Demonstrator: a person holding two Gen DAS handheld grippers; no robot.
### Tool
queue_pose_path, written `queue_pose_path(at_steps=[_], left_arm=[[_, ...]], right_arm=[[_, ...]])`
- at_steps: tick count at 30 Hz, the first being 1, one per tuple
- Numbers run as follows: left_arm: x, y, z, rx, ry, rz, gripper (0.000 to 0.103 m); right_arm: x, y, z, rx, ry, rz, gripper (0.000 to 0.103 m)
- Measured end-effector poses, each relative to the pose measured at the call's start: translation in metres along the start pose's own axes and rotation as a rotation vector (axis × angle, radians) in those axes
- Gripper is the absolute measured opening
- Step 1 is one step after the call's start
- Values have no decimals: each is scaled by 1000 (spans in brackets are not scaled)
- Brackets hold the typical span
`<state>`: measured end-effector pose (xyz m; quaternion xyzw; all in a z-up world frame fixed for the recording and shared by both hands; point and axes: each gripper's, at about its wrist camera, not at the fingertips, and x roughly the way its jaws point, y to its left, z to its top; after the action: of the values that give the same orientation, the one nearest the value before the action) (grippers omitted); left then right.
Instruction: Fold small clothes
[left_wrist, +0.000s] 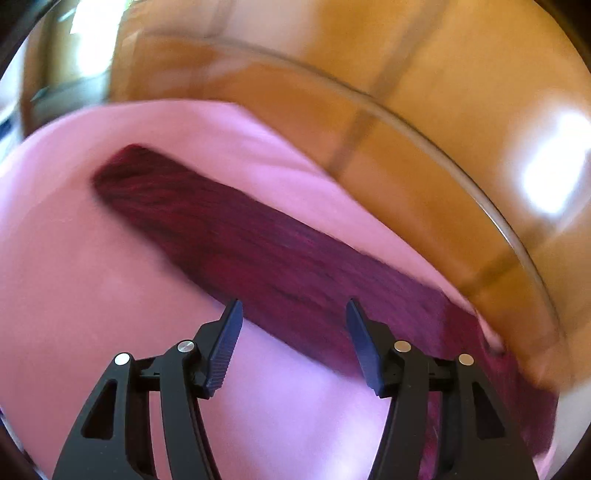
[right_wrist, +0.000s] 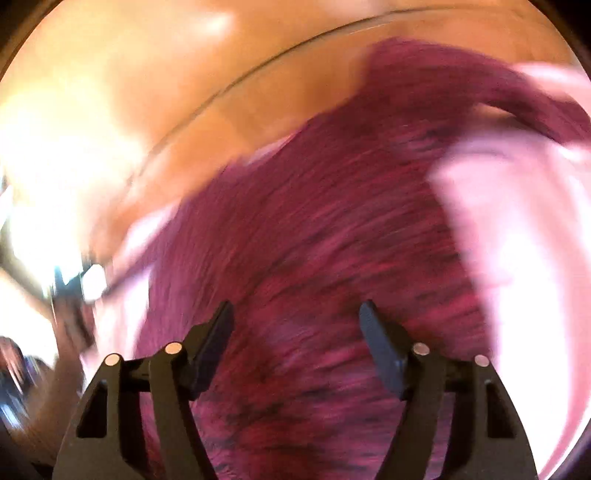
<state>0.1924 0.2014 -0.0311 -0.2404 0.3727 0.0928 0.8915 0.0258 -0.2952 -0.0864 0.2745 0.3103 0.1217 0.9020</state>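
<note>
maroon garment (left_wrist: 236, 236) on pink cloth (left_wrist: 92, 295), glass-topped wooden table (left_wrist: 424, 155), window glare

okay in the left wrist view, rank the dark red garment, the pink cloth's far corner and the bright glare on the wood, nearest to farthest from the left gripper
From the left gripper:
1. Dark red garment, just beyond the fingertips, running diagonally.
2. Pink cloth's far corner, upper middle.
3. Bright glare on the wooden table, far right.

Both grippers: black fingers (left_wrist: 225, 343) with ribbed pads, silver round pins.
</note>
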Motion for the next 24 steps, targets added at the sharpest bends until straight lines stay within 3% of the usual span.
queue_pose_path(at_steps=[4,6,7,10,12,17,18,19,20,24], left_arm=[[-11,-67,-67,174,64,-143,60],[-16,-92,-100,246,98,-191,61],[-17,-102,-114,274,111,-218,67],[-17,-129,-148,352,121,-264,72],[-13,-140,-168,390,143,-269,79],[4,-154,-181,461,140,-244,95],[5,-155,-181,465,147,-252,98],[-3,-151,-185,466,147,-254,98],[-2,-150,-184,466,147,-252,98],[2,-148,-180,461,154,-262,99]], right_arm=[[-45,-104,35,361,-188,31,64],[-58,-148,44,529,-274,77,71],[-64,-174,50,616,-337,110,74],[-66,-216,69,729,-427,128,74],[-53,-239,87,785,-428,113,71],[-28,-247,128,752,-397,59,56],[-26,-245,139,722,-378,28,40],[-27,-242,148,678,-359,-34,17],[-34,-235,160,607,-360,-121,9],[-74,-212,179,403,-462,-304,8]])
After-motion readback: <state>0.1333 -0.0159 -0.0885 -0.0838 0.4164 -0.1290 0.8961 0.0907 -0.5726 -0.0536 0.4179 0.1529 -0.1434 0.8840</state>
